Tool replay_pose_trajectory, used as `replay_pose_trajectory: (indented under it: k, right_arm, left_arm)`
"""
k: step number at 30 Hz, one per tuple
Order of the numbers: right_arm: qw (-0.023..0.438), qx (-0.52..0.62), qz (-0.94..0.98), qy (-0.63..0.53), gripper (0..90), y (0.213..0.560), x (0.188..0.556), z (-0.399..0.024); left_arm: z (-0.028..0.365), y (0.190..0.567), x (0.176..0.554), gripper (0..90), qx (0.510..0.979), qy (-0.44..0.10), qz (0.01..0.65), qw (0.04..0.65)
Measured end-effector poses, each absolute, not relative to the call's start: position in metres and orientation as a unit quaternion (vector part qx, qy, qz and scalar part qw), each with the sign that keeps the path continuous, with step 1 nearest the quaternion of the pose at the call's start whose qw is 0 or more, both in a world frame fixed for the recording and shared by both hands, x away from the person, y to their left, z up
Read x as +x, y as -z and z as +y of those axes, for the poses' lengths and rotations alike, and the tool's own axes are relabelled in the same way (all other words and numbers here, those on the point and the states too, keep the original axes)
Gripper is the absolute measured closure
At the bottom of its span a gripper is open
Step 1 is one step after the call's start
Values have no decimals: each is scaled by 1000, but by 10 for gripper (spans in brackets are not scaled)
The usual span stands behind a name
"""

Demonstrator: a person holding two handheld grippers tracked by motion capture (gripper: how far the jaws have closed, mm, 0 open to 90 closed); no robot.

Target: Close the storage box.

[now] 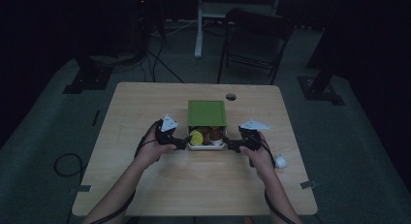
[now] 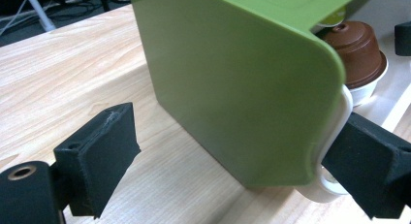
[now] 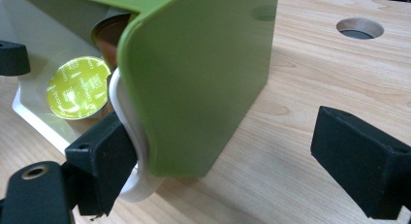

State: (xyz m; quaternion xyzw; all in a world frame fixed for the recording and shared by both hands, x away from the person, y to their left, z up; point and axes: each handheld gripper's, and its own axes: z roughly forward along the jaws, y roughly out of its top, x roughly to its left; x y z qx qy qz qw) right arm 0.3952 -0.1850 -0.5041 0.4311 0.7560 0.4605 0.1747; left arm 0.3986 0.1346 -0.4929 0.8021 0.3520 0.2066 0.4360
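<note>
Both hands lie low on the table; the left gripper and right gripper, fingers spread, flank the green box, one finger of each touching its white rim.

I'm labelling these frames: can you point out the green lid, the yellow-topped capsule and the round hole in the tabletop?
green lid [image 1: 207, 112], high view, middle of its flat top.
yellow-topped capsule [image 3: 78, 87], right gripper view, centre of its foil top.
round hole [image 3: 359, 29], right gripper view, its dark opening.
</note>
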Motion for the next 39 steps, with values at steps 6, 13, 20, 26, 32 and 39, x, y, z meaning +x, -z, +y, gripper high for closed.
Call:
replay_pose_trajectory:
  k: [6, 13, 20, 26, 32, 39]
  right_arm:
    - [179, 439, 754, -454, 108, 506, 400, -181]
    - [182, 446, 751, -451, 106, 506, 403, -180]
    - [187, 447, 751, -449, 107, 506, 403, -177]
    - [185, 425, 755, -463, 107, 502, 398, -173]
    - [176, 425, 758, -463, 107, 501, 394, -172]
    - [181, 433, 758, -453, 107, 503, 389, -177]
  left_arm:
    - [134, 493, 402, 90, 801, -214, 351, 435]
    - [133, 492, 404, 89, 801, -222, 350, 431]
    - [133, 493, 403, 91, 804, -220, 349, 428]
    - [129, 490, 394, 91, 807, -199, 337, 441]
    - [130, 490, 385, 91, 803, -191, 339, 451]
    - [133, 491, 378, 91, 801, -191, 346, 450]
